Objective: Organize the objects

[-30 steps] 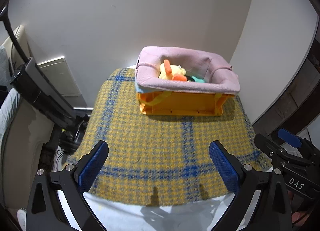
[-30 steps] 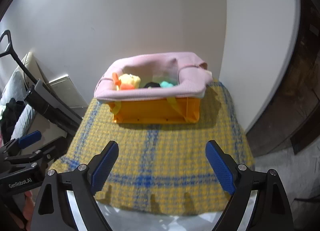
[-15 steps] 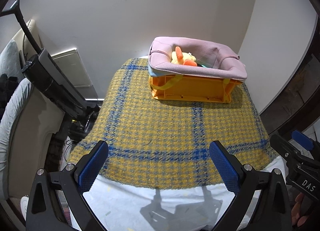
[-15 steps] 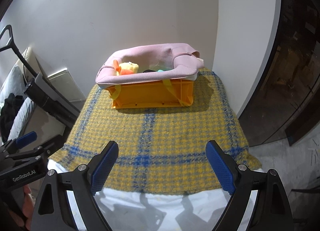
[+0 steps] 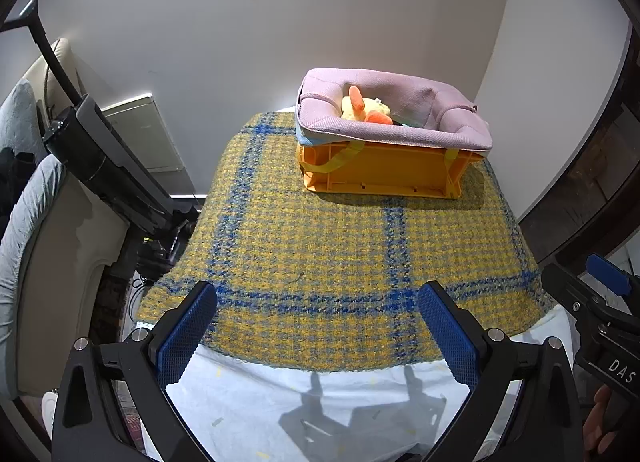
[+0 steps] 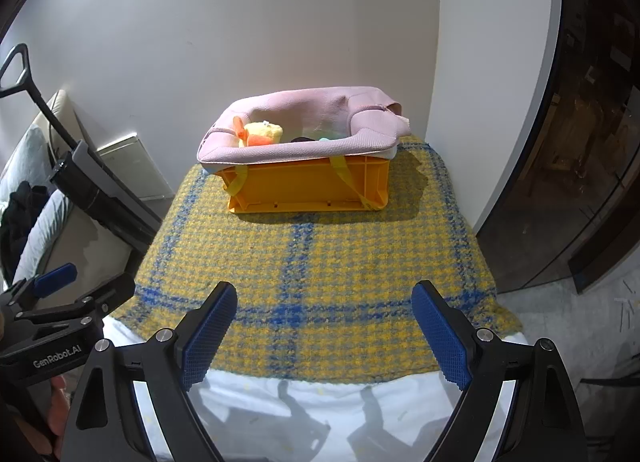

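We hold our left gripper (image 5: 316,326) with its jaws spread wide, and nothing is between the blue pads (image 5: 186,332). It hangs over the near edge of the table, above the white sheet (image 5: 312,402), and it touches nothing. Our right gripper (image 6: 324,328) is the same: jaws wide apart, no object in them, no contact with the blanket (image 6: 320,262).

The yellow and blue checked blanket covers the table top. At its far end, near the wall, stands the orange crate (image 6: 312,186). A pink cloth (image 6: 296,110) lies folded over the rim of the crate like a lining. Inside we see a yellow soft toy (image 6: 262,133) with orange parts, and beside it something dark and something turquoise that we cannot tell exactly. The crate is well apart from both grippers.

At the left of the table a black folded stand (image 5: 104,166) leans beside a sofa (image 5: 28,198).
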